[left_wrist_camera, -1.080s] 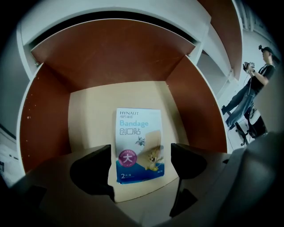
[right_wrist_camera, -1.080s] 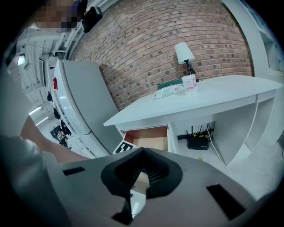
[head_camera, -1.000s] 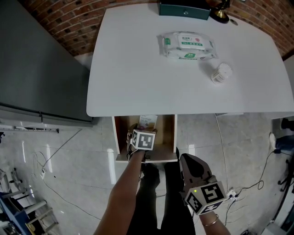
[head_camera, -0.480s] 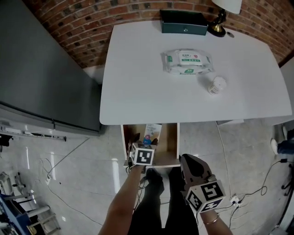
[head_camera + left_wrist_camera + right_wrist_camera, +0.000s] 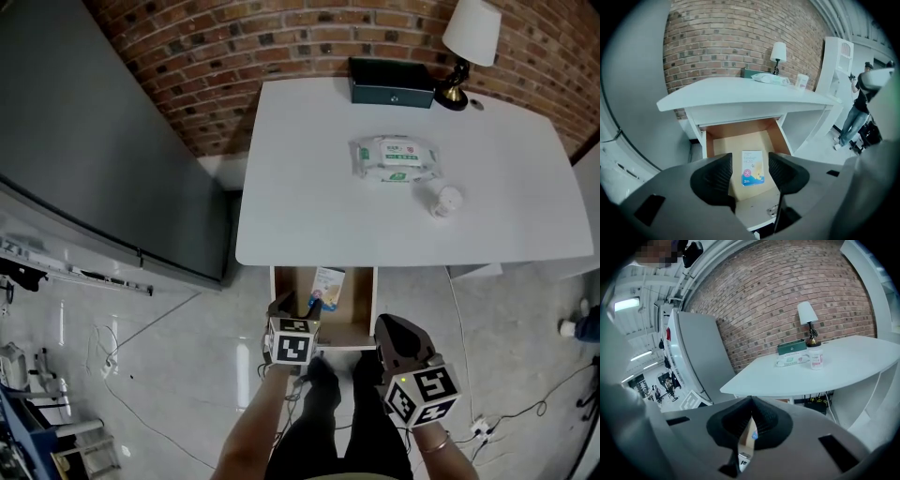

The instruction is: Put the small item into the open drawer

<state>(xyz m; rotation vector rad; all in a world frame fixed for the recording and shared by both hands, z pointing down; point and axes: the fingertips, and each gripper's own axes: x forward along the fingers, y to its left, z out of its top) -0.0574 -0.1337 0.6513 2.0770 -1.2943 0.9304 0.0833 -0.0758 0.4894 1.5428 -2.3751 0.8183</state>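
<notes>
Near drawer [image 5: 354, 302] front, right gripper [image 5: 384, 324], down-tilted.

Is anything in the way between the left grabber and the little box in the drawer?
No, nothing visible. The small white-and-blue flat box lies on the floor of the open wooden drawer, in plain sight through the gap of the left gripper. Its jaws have just been closing, but stand apart with nothing between them.

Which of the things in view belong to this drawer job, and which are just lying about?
Job:
- small flat packet, lying in the drawer
- open drawer under the white table

Lying about, on the tabletop:
- wipes pack
- small white container
- dark green box
- lamp
</notes>
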